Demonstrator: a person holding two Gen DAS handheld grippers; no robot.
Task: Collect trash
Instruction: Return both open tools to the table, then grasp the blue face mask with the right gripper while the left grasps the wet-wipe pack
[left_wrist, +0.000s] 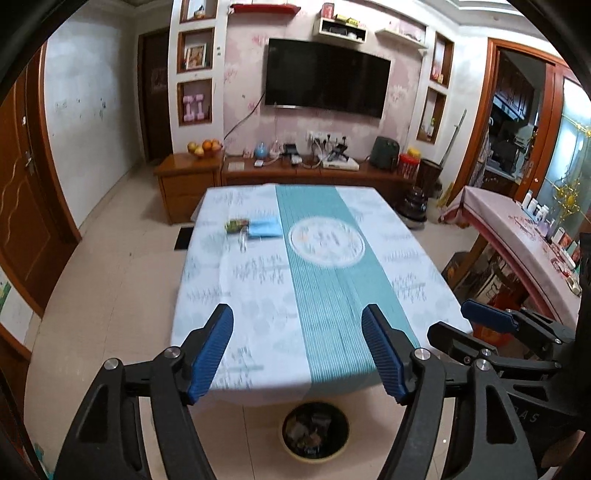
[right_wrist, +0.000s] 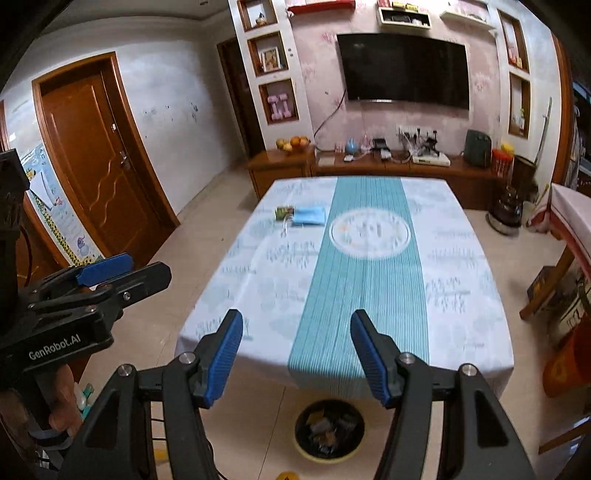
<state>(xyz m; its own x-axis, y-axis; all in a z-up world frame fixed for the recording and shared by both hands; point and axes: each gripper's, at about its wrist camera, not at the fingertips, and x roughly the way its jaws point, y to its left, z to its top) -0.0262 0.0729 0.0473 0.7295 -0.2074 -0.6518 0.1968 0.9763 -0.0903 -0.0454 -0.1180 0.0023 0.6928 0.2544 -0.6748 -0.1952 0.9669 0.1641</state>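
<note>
A blue face mask (left_wrist: 265, 227) (right_wrist: 309, 215) lies on the table's far left part, with a small green wrapper (left_wrist: 236, 225) (right_wrist: 284, 213) touching its left side. On the floor under the table's near edge stands a round bin (left_wrist: 315, 431) (right_wrist: 328, 430) holding several pieces of trash. My left gripper (left_wrist: 297, 323) hangs open over the near edge, nothing between its blue pads. The right gripper (right_wrist: 296, 328) is likewise open and empty, beside the left one. Each shows at the other view's side: right gripper (left_wrist: 476, 314), left gripper (right_wrist: 110, 267).
The table (left_wrist: 258, 295) (right_wrist: 454, 295) wears a white cloth with a teal striped runner. Behind it a wooden TV cabinet (left_wrist: 317, 173) carries a fruit bowl and small devices. A second table (left_wrist: 517, 236) stands at the right, a wooden door (right_wrist: 96, 166) at the left.
</note>
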